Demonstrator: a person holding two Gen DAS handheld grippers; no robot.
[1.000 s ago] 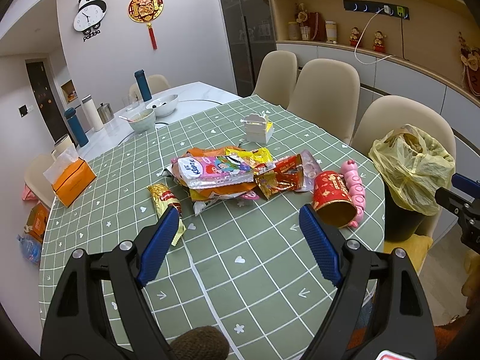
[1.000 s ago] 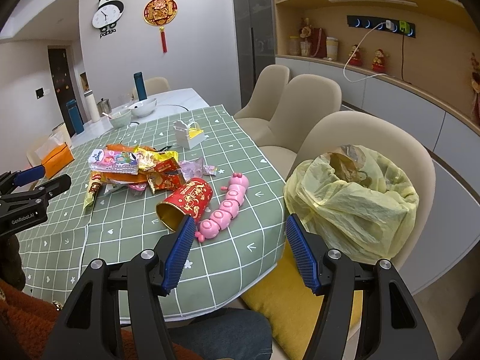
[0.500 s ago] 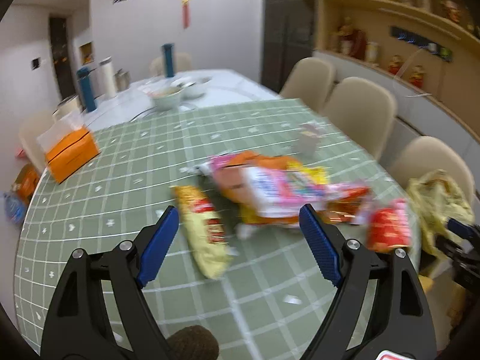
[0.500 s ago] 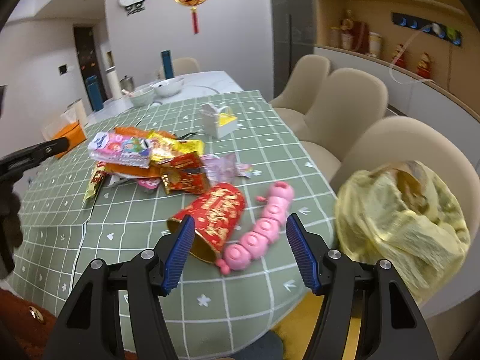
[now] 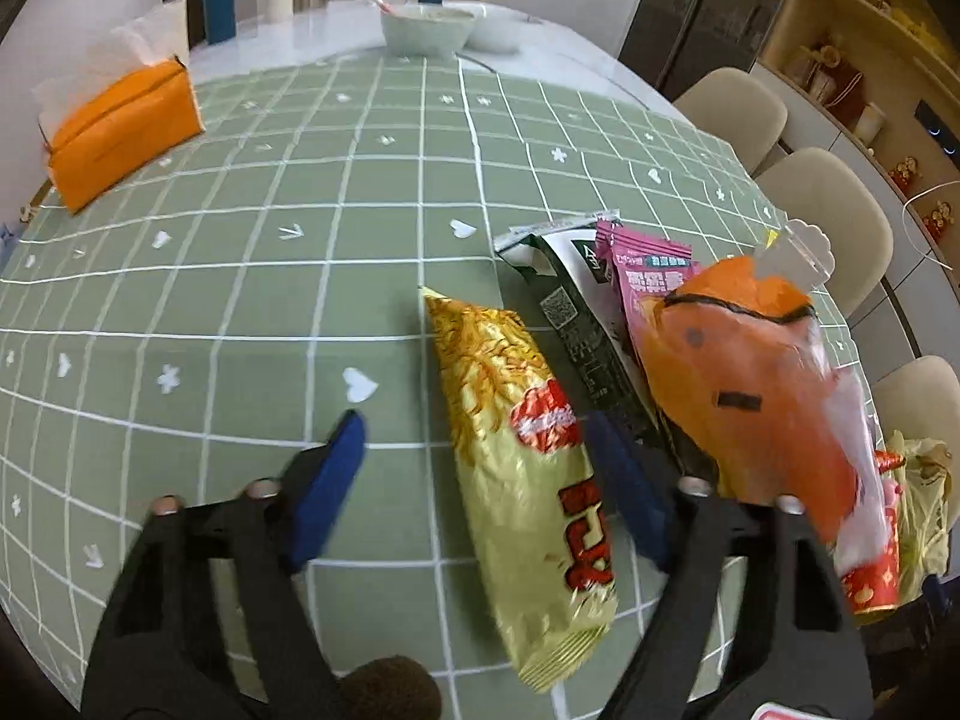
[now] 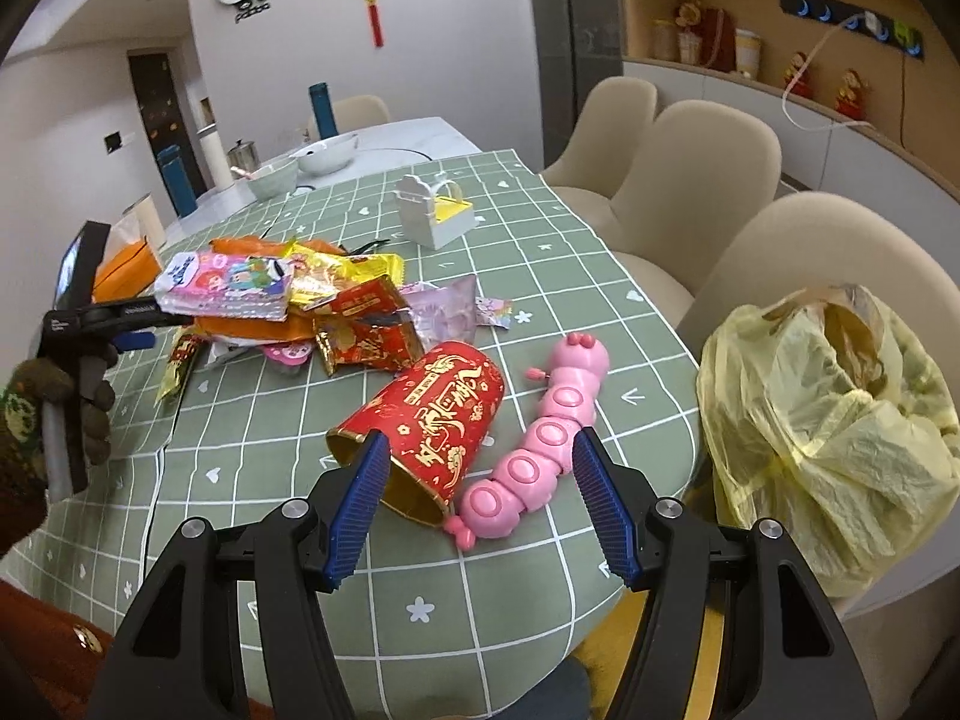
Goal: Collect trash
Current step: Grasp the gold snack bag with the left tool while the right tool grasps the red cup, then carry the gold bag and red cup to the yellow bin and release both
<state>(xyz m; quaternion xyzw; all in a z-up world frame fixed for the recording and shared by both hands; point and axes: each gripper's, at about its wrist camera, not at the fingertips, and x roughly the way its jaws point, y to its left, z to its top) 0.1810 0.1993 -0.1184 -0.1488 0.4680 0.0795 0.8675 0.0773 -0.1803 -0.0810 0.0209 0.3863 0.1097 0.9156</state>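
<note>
Gold wrapper (image 5: 528,468) lies flat on the green checked cloth (image 5: 252,276), long axis running near to far, between the blue pads of the left gripper (image 5: 480,480). Jaws have just been closing in but are still spread; the right pad sits just beside the wrapper's edge, the left pad well clear, and neither is pressing. Blurred frame, so contact is hard to judge.

Right of the wrapper: a dark packet (image 5: 576,324), a pink packet (image 5: 648,276) and an orange bag (image 5: 744,372), overlapping in a heap. Far left on the cloth, an orange tissue box (image 5: 126,126). Far end of the table, a pale bowl (image 5: 429,30) and blue bottles.

Right gripper (image 6: 474,504) hangs over the near right corner of the table, jaws spread, holding nothing. Past its pads lie a red paper cup (image 6: 432,420) on its side, mouth towards the gripper, and a pink caterpillar toy (image 6: 540,438) just right of the cup. Beyond those, the wrapper heap (image 6: 300,306), with the left gripper seen at its left edge in a gloved hand (image 6: 54,414). A small white box (image 6: 435,213) stands farther back.

Yellow bag (image 6: 828,426), mouth up, rests on the beige chair (image 6: 840,264) at the right, off the table edge.
</note>
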